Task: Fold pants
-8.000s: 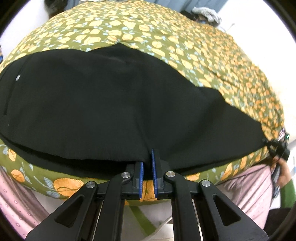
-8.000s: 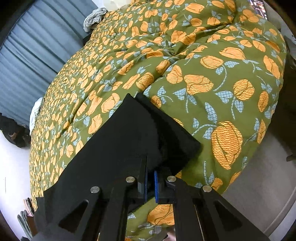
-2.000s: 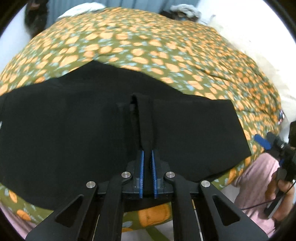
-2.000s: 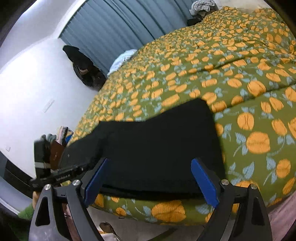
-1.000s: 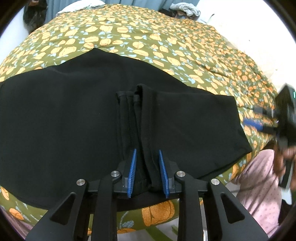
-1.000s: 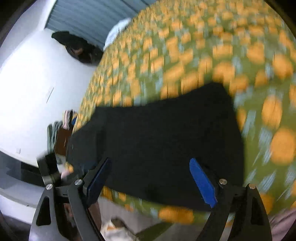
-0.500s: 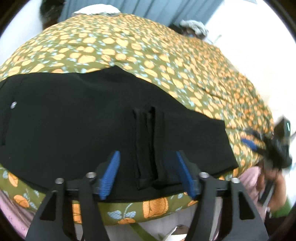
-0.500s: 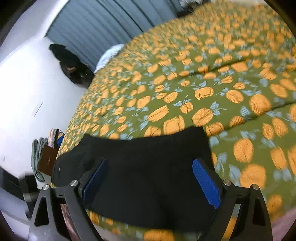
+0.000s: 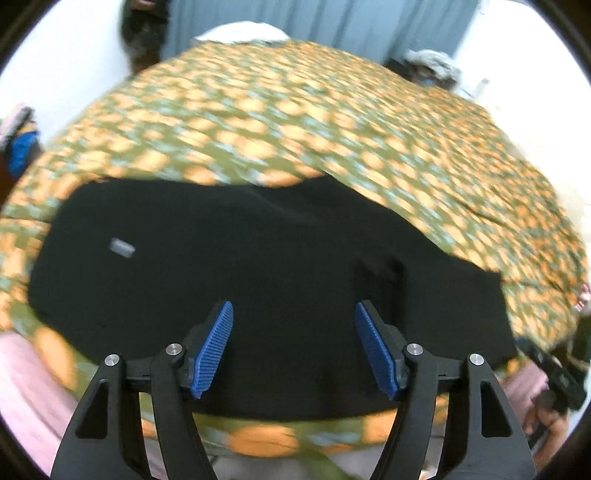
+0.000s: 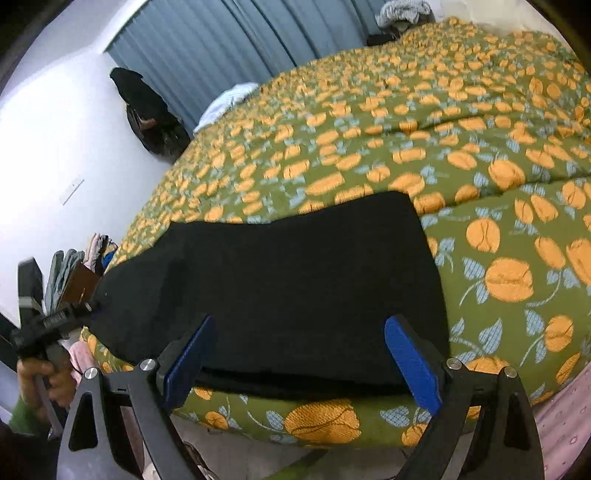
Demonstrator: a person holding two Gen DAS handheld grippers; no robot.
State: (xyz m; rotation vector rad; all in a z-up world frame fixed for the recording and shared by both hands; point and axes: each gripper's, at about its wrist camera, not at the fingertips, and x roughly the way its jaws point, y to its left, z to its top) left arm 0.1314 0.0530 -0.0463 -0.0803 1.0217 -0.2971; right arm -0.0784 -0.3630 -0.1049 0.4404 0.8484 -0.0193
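Bedspread [image 10: 480, 155]: olive green with orange flowers, covers the bed
Curtain [image 10: 229, 40]: blue-grey, pleated, behind the bed
Wall [image 10: 55, 147]: white
Clothes [image 10: 402, 11]: grey heap beyond the bed

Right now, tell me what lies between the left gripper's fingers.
Only the pants, lying flat on the bedspread; the open left gripper grips nothing. The left wrist view shows it.

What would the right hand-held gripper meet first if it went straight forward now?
Probably the black pants, lying flat on the flowered bedspread. The open right hand-held gripper points at their near edge; depth is unclear.
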